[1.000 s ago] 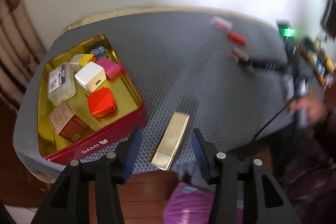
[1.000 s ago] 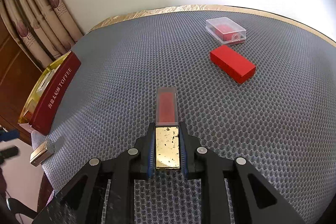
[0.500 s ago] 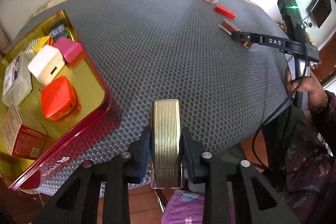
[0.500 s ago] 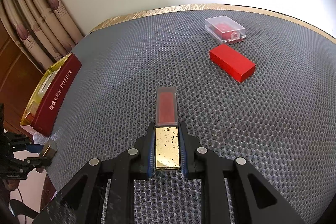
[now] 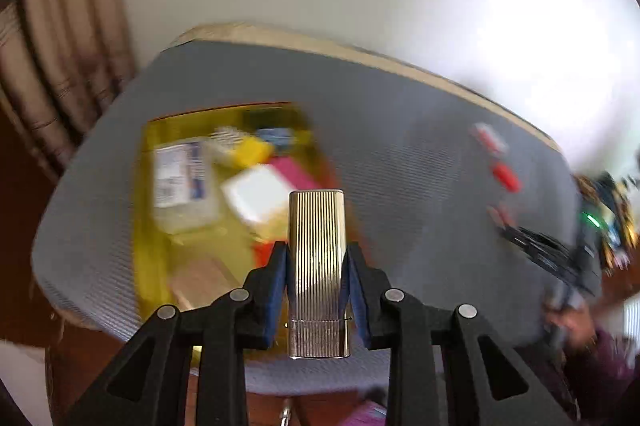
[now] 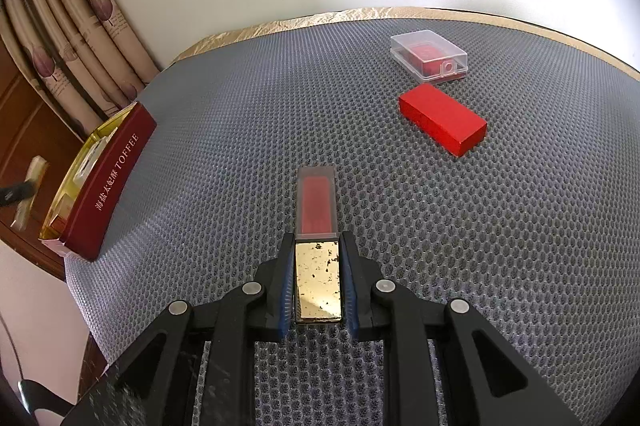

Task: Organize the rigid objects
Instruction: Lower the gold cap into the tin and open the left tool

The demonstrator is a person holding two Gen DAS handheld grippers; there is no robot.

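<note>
With our left gripper (image 5: 316, 266) clamped on the ribbed gold case (image 5: 317, 266), we carry it level over the toffee tin (image 5: 144, 186) at ten o'clock, while our right gripper (image 6: 318, 282) pinches the gold-capped red case (image 6: 317, 238) on the tabletop (image 6: 480, 226).

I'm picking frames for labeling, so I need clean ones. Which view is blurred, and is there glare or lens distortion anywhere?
Left wrist view: background smeared by motion, tin contents unreadable; only the ribbed gold case in the left gripper is sharp; the wall at upper right is blown out. Right wrist view: sharp, the tin's lettering legible, the table edge bowed by fisheye, the wall bright at the right.
</note>
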